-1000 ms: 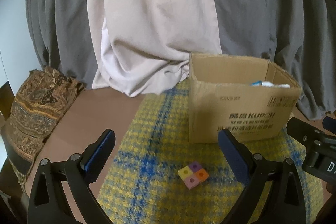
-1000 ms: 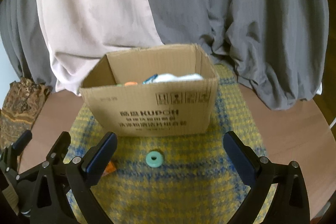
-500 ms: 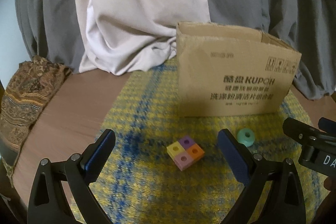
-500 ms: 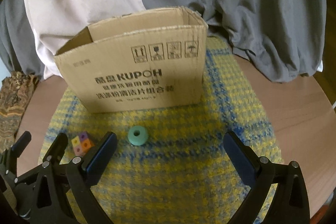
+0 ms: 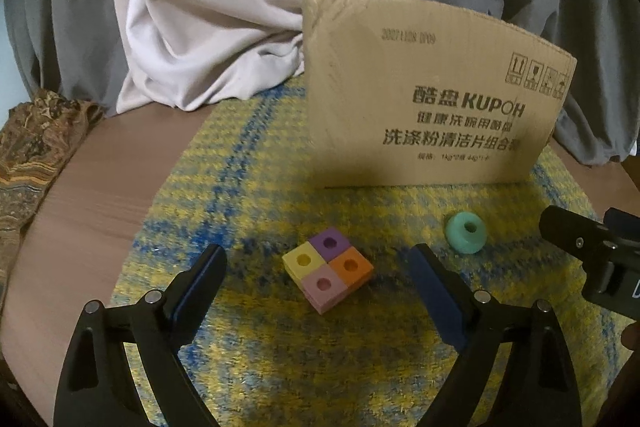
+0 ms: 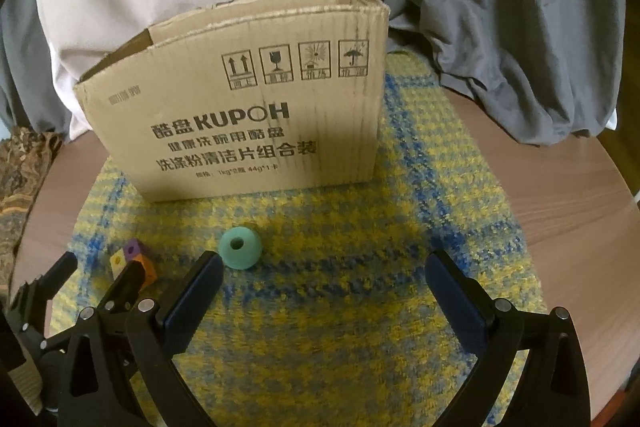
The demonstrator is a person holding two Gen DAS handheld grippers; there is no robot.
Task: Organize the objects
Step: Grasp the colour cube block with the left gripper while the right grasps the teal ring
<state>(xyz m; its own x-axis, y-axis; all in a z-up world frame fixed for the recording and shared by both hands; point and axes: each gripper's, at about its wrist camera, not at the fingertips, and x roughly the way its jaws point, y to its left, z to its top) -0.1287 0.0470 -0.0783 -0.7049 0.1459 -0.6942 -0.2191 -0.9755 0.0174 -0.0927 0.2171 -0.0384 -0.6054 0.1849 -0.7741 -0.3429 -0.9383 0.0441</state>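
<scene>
Grippers are both gaping empty: your left gripper (image 5: 316,259) is framing the block (image 5: 327,268), your right gripper (image 6: 320,267) hovering beside the ring (image 6: 240,248), box (image 6: 256,123) behind.

Looks like someone's home, a living room or bedroom corner. Round wooden tabletop (image 6: 576,211) with a yellow-and-blue woven mat (image 6: 420,187), grey and pale curtains (image 5: 224,27) bunched up behind, a patterned cushion (image 5: 28,151) at the left, and a reused dishwasher-detergent box (image 6: 260,123).

Teal ring (image 6: 241,248), yellow-blue checked mat (image 6: 340,307)
</scene>
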